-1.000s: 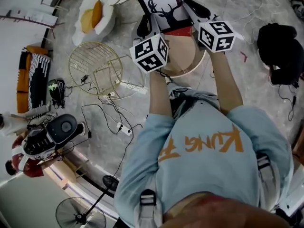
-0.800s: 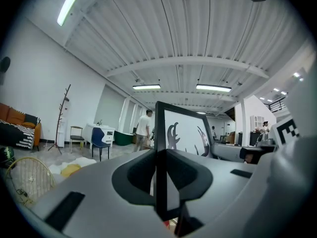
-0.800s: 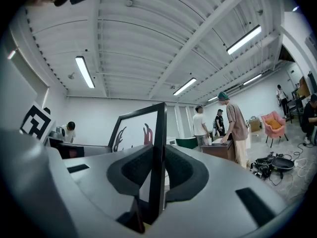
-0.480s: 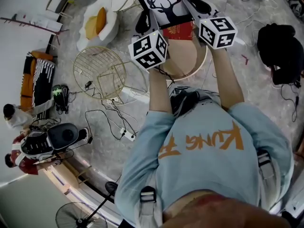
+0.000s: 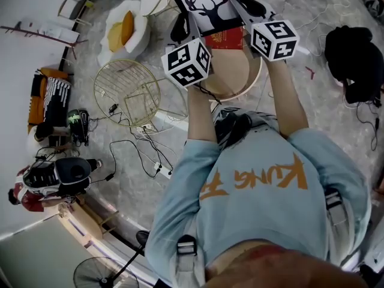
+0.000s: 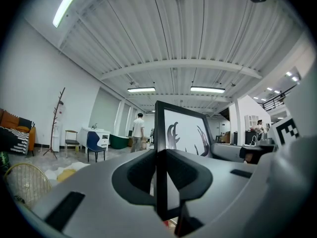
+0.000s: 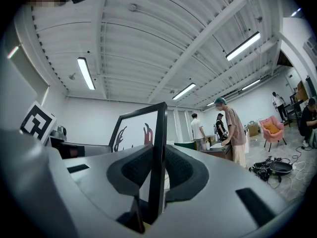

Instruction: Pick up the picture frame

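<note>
The picture frame (image 5: 207, 5), black-edged with a black antler print on white, is held upright above the round wooden table (image 5: 240, 80). My left gripper (image 5: 183, 27) is shut on the frame's left edge. My right gripper (image 5: 246, 8) is shut on its right edge. In the left gripper view the black edge of the frame (image 6: 161, 148) stands clamped between the dark pads of the gripper (image 6: 161, 182). The right gripper view shows the frame (image 7: 136, 130) the same way, its edge pinched in the right gripper (image 7: 156, 177).
A red item (image 5: 227, 39) lies on the table under the frame. A gold wire side table (image 5: 126, 92) and a white chair with a yellow cushion (image 5: 123, 23) stand to the left. Cables (image 5: 138, 155) trail on the floor. A black bag (image 5: 354, 59) sits at the right. People stand in the background.
Both grippers have lifted the frame a little, away from the table top, and more of the red item now shows beneath it. Both grips are unchanged.
</note>
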